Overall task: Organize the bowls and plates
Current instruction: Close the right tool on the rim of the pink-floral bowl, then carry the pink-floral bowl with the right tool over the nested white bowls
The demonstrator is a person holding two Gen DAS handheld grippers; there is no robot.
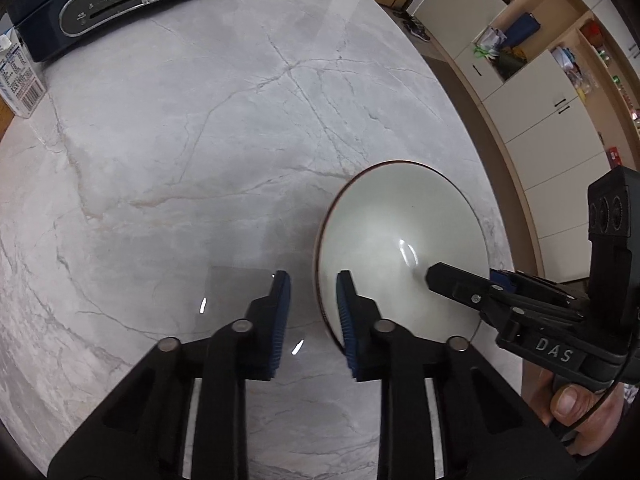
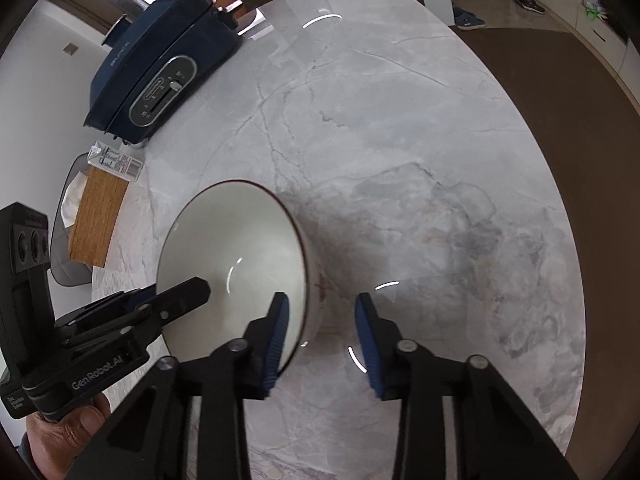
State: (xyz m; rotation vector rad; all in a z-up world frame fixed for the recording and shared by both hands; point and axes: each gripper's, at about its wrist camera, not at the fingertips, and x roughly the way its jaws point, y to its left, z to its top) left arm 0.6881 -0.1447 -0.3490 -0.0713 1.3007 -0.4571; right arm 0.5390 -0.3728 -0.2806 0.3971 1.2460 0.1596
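A white bowl (image 1: 400, 232) (image 2: 232, 240) with a thin dark rim stands upright on the grey marble table (image 1: 200, 140) (image 2: 400, 140). My left gripper (image 1: 314, 308) straddles its left rim, one blue pad inside and one outside, shut on the wall. From the right wrist view it (image 2: 176, 296) reaches in from the left. My right gripper (image 2: 320, 320) holds the opposite rim the same way. In the left wrist view it (image 1: 468, 280) has a black finger inside the bowl and a blue pad just outside. A hand (image 1: 572, 404) (image 2: 60, 432) holds each tool.
A dark blue kitchen appliance (image 1: 104, 0) (image 2: 160, 68) sits at the far left of the table, a carton (image 1: 20, 76) (image 2: 116, 160) beside it. A wooden tissue box (image 2: 96, 220) lies off the left edge. The rounded table edge runs right of the bowl, with cabinets (image 1: 540, 100) beyond.
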